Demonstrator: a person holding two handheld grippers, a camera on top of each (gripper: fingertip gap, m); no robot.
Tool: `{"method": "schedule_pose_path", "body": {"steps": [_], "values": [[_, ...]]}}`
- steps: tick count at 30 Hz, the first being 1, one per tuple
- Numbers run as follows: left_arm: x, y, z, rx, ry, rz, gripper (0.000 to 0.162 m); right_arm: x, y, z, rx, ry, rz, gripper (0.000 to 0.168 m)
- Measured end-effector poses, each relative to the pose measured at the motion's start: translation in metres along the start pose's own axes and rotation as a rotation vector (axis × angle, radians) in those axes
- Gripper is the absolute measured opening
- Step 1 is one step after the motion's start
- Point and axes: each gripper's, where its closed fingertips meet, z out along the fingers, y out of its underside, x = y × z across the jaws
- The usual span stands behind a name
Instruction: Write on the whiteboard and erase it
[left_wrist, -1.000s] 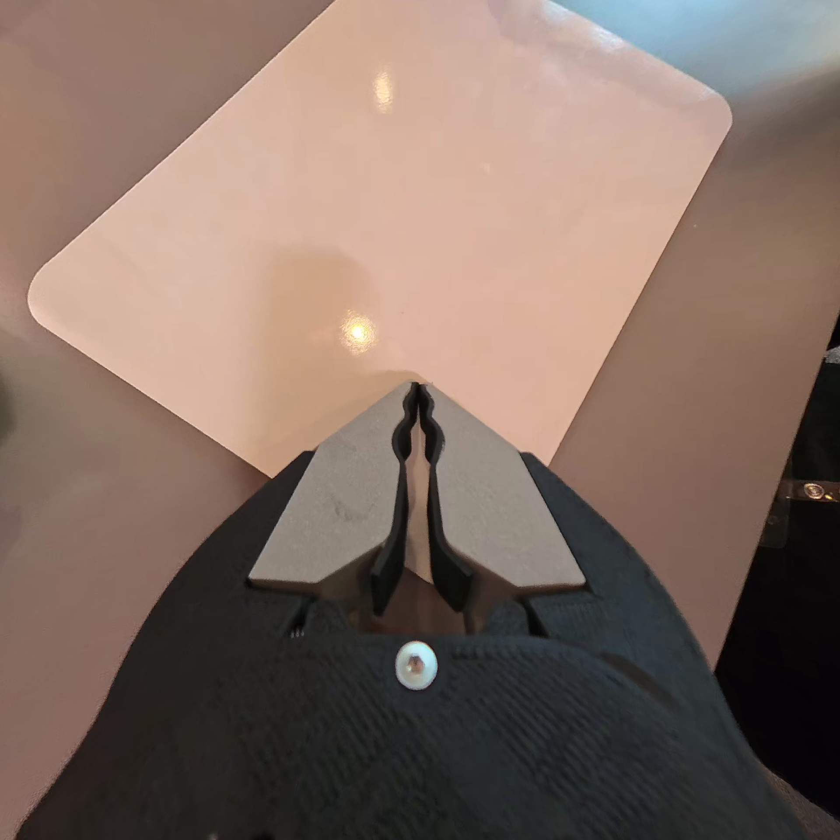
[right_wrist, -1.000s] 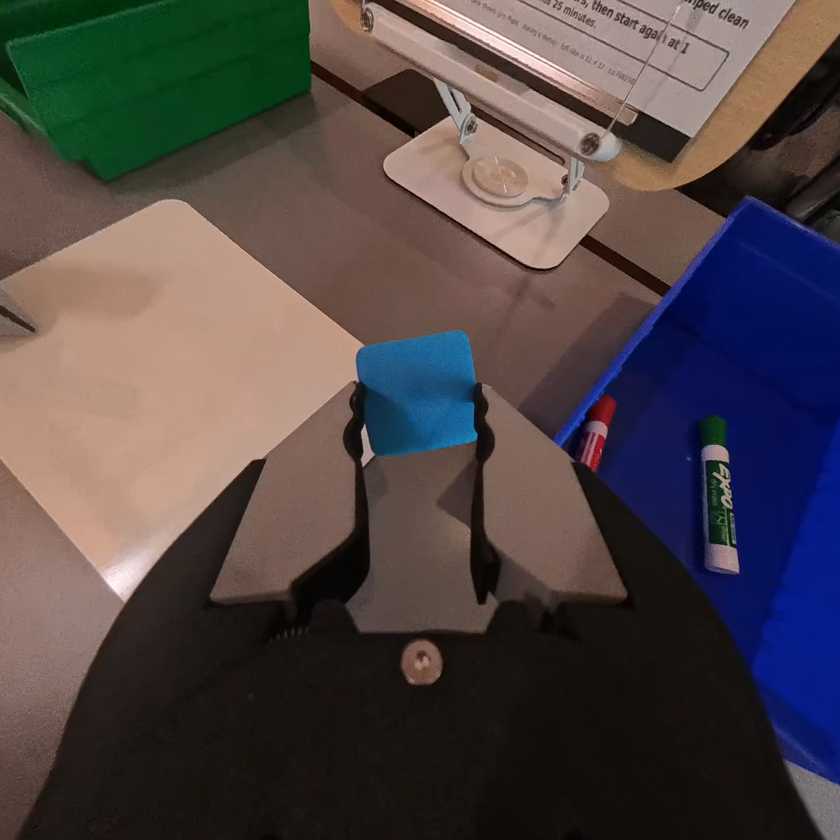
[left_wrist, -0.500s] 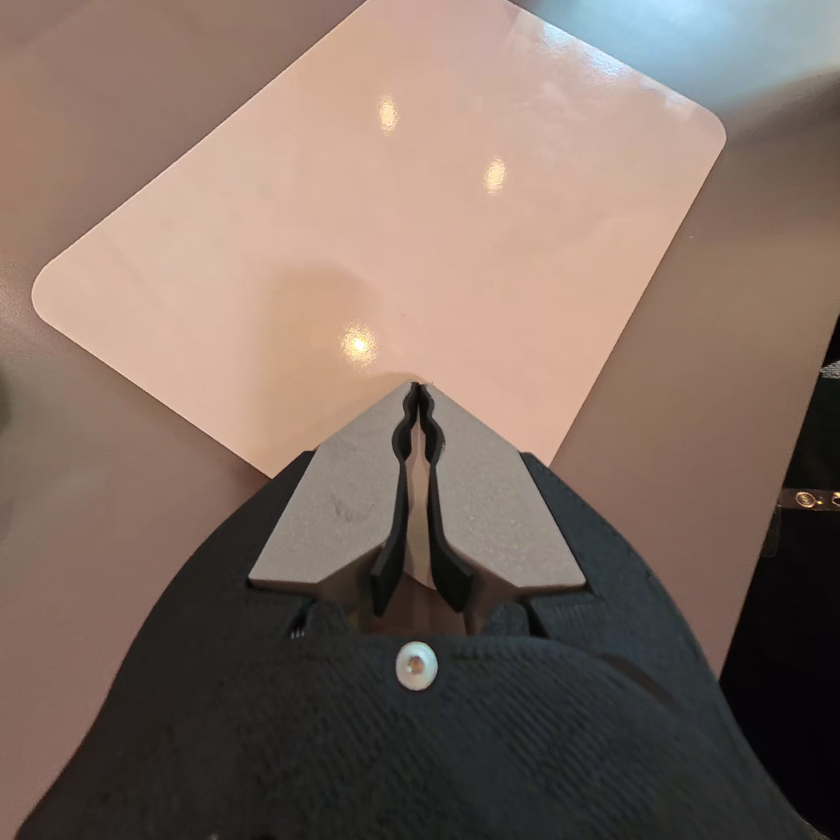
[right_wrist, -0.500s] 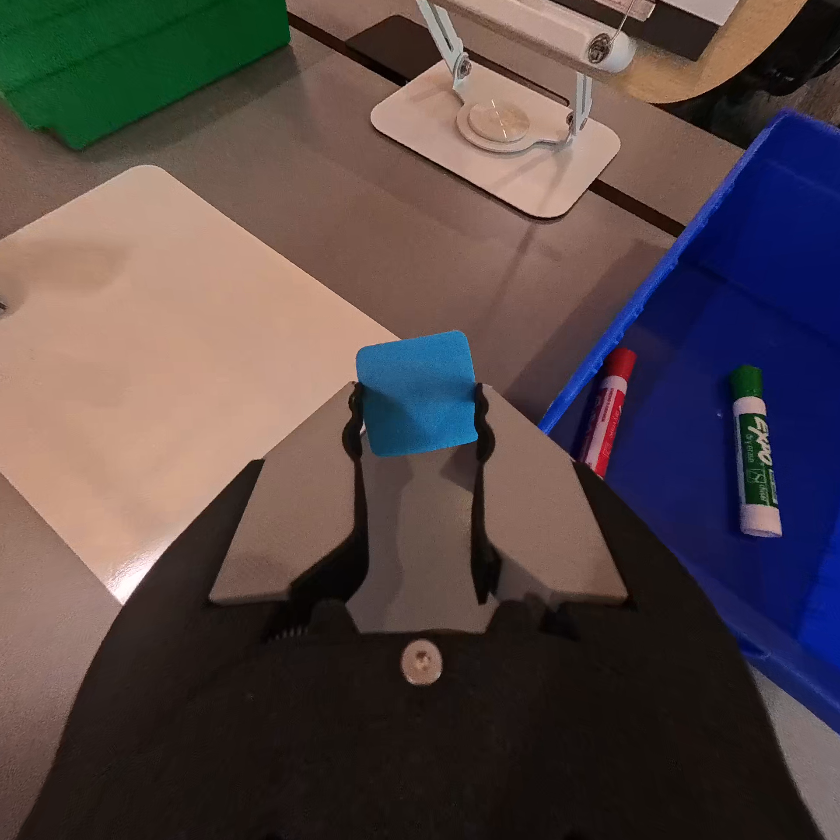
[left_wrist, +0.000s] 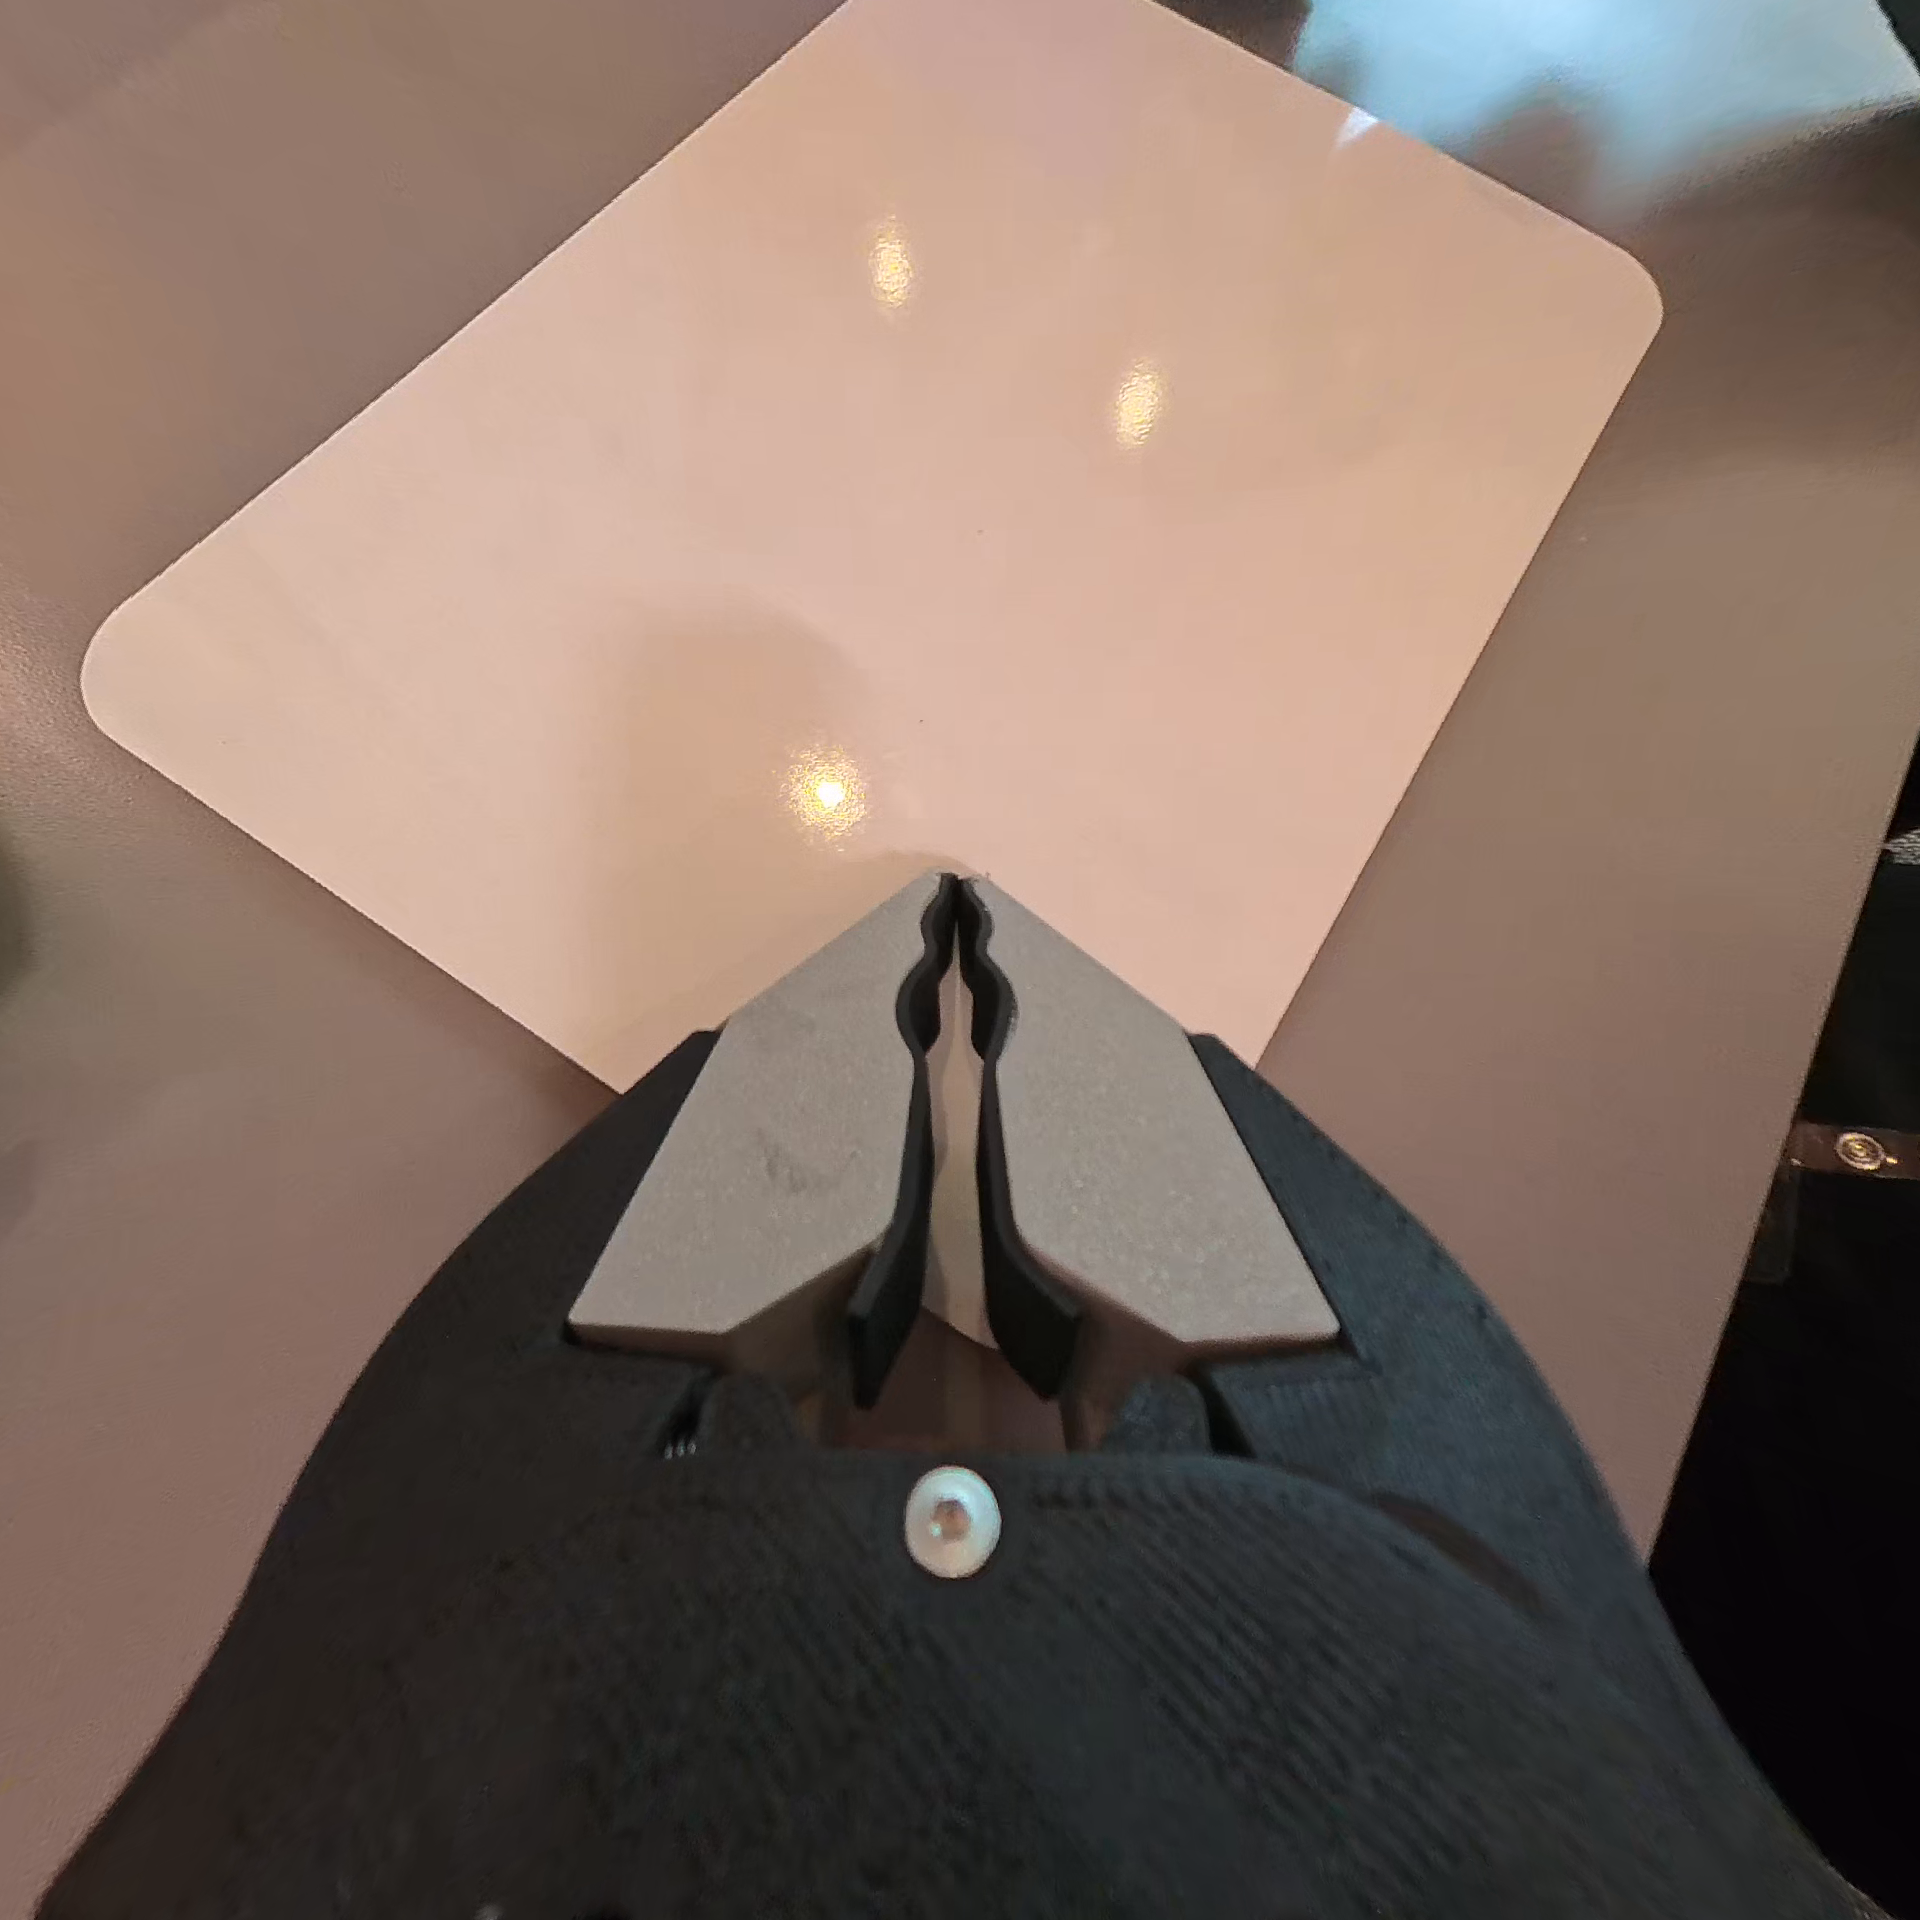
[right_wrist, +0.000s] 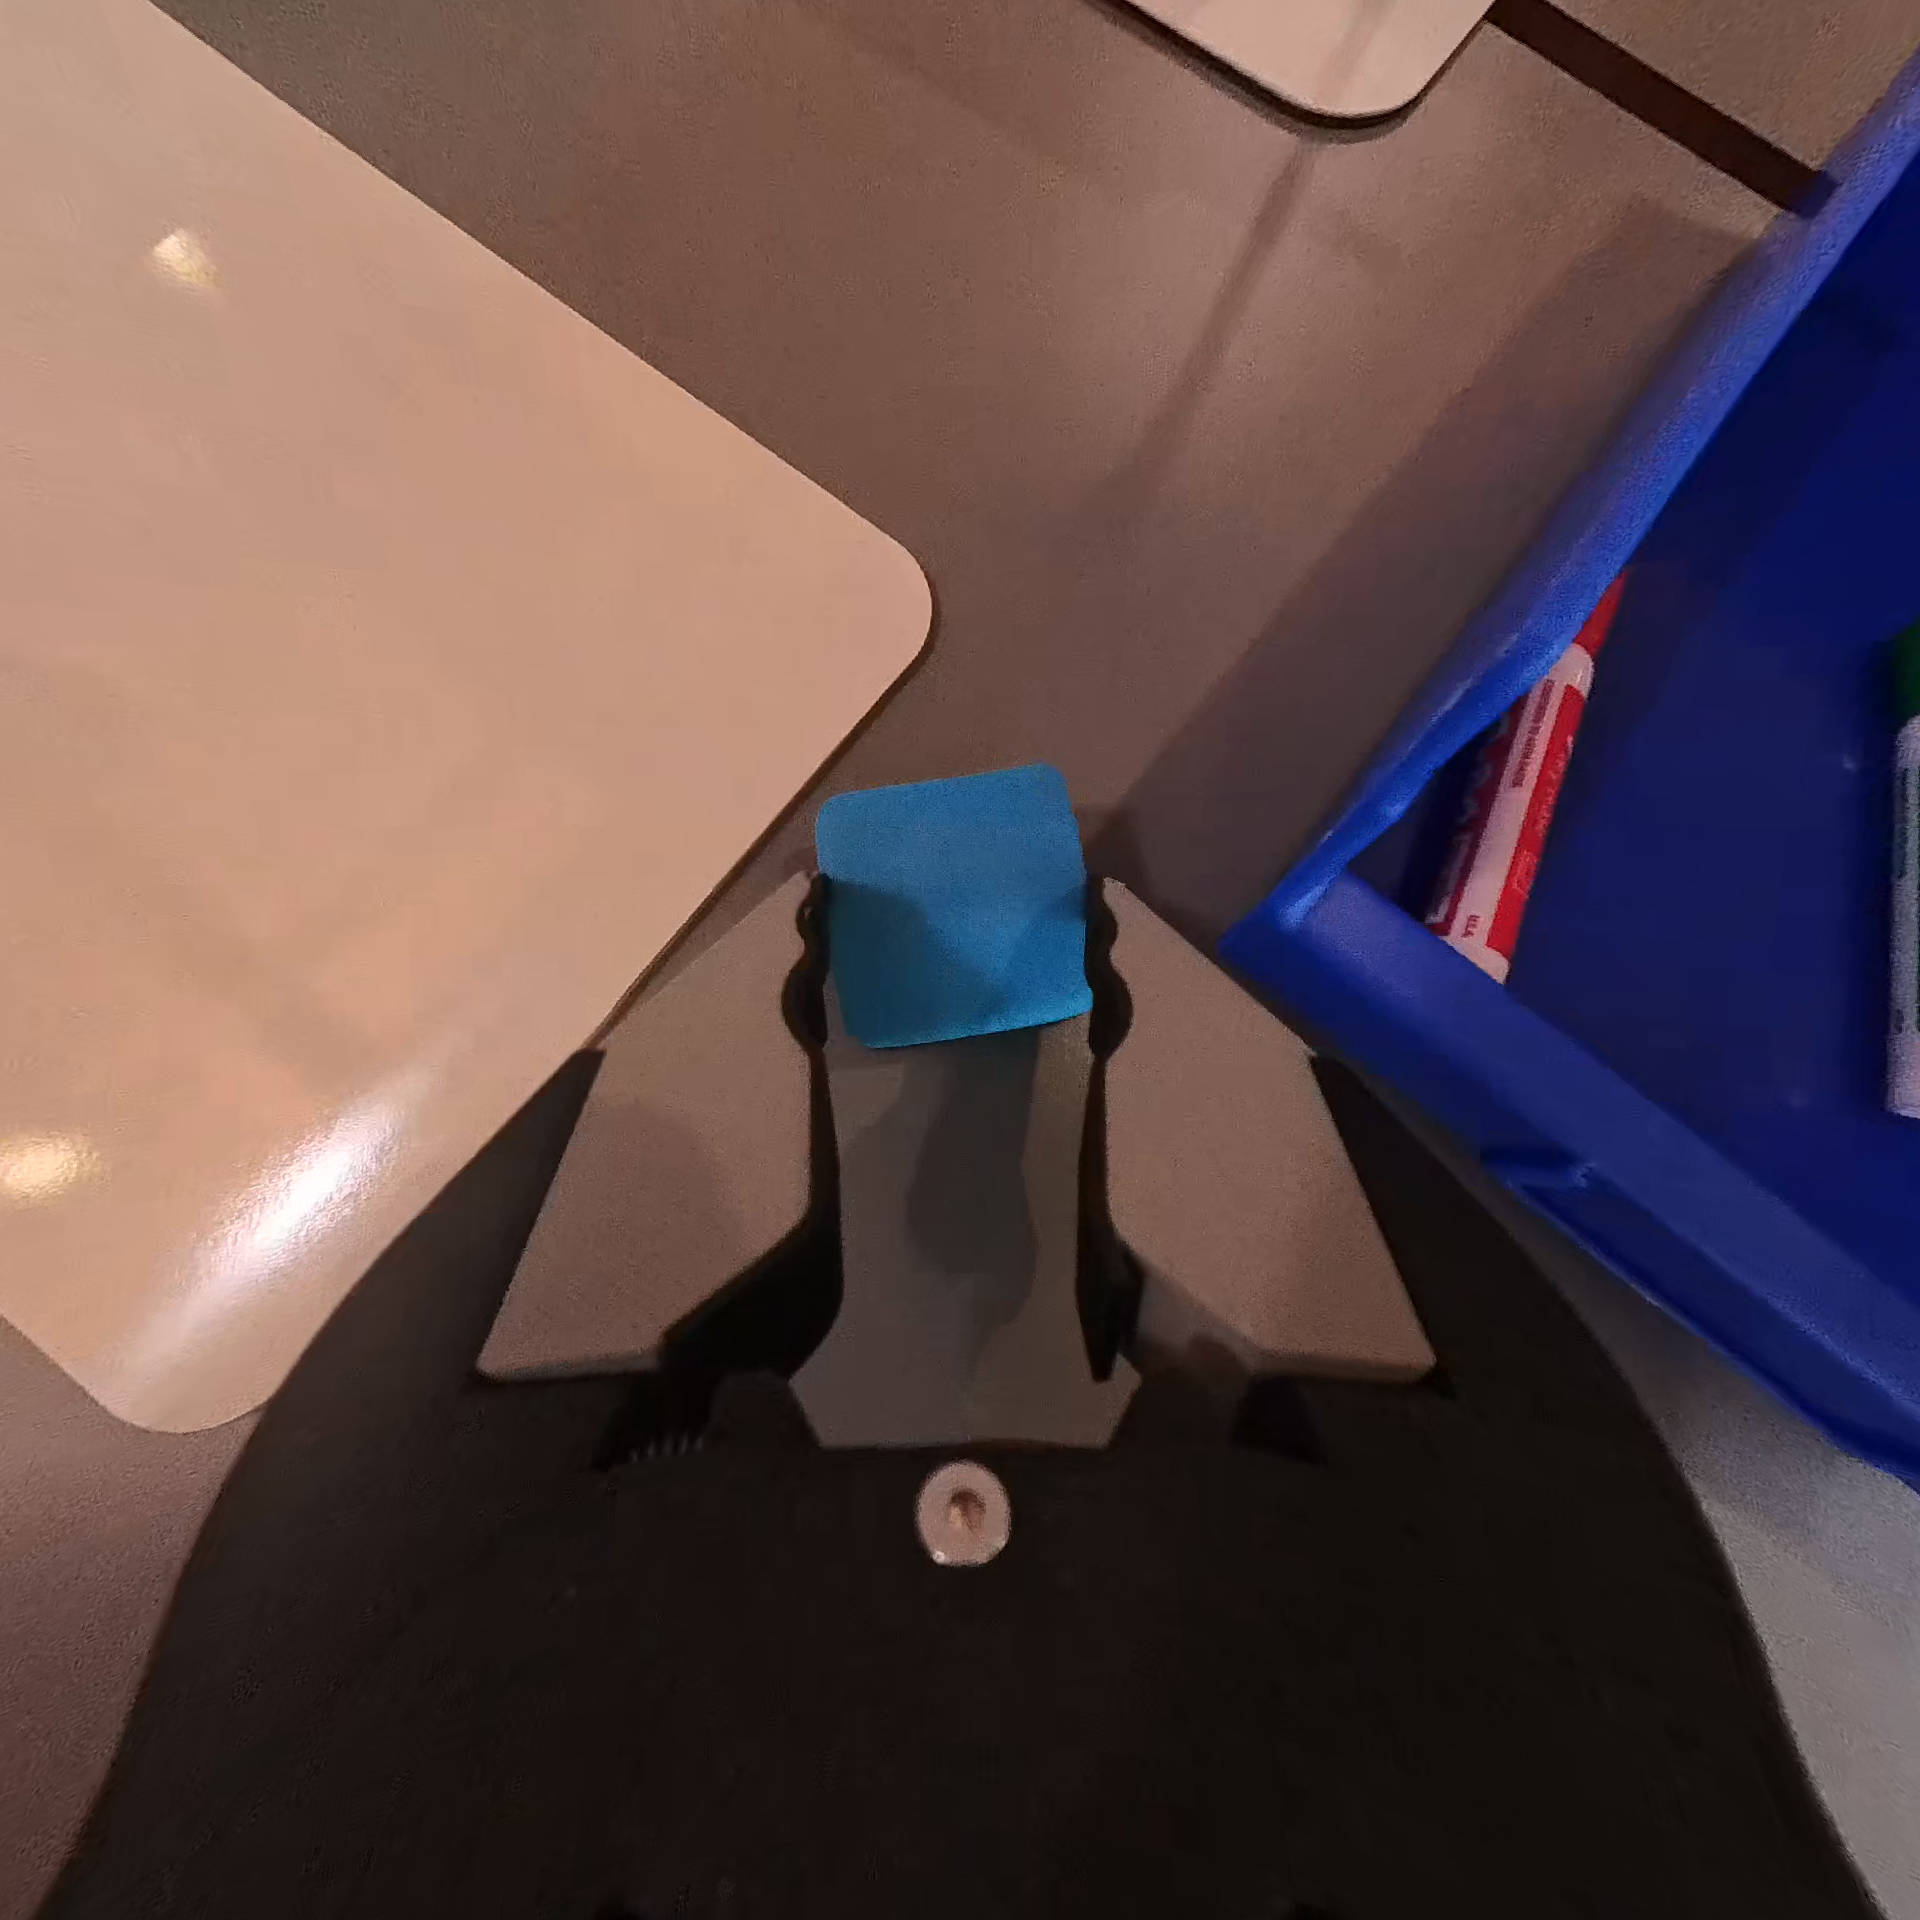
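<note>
Left wrist view: the left tool (left_wrist: 958, 883) has its fingers pressed together with nothing between them, its tips over the near corner of the board (left_wrist: 831, 499). I cannot tell whether the tips touch the surface. The board lies flat on the tabletop (left_wrist: 260, 1195), glossy and free of any marks I can see. If this tool is meant to steady the board, it should press straight down near that corner and not slide.

Right wrist view: the right tool (right_wrist: 951, 935) grips the eraser (right_wrist: 951, 899), a small blue block, across its sides. The eraser is beside the board (right_wrist: 364, 675), off its right corner and over bare tabletop (right_wrist: 1039, 364), close to the bin (right_wrist: 1558, 1091) holding a red marker (right_wrist: 1507, 821). With the board looking clean, the step appears to be putting the eraser away. To do that well, carry it clear over the bin's wall, lower it onto the floor away from the markers, then release.
</note>
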Motion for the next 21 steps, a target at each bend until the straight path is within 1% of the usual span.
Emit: {"method": "schedule_pose_path", "body": {"steps": [10,13,15,16,17,19,21], "values": [[0.000,0.000,0.000,0.001,0.007,-0.009,0.000,-0.006,0.004,0.005,0.012,-0.053,0.024,0.047],[0.000,0.000,0.000,0.001,0.006,-0.007,0.000,-0.002,0.001,0.001,0.029,-0.023,0.001,0.047],[0.000,0.001,0.000,0.002,0.005,-0.006,0.000,-0.008,-0.020,-0.017,0.145,-0.046,-0.030,0.047],[0.001,0.001,0.000,0.002,0.005,-0.007,0.000,-0.011,-0.035,-0.032,0.236,-0.057,-0.040,0.047],[0.001,0.001,0.000,0.002,0.007,-0.009,0.000,-0.007,-0.052,-0.051,0.331,-0.030,-0.035,0.047],[0.001,0.001,-0.001,0.002,0.010,-0.012,0.000,0.020,-0.079,-0.092,0.493,0.089,-0.001,0.047],[0.001,0.001,0.000,0.002,0.012,-0.015,0.000,0.069,-0.094,-0.126,0.571,0.264,0.070,0.046]]}}
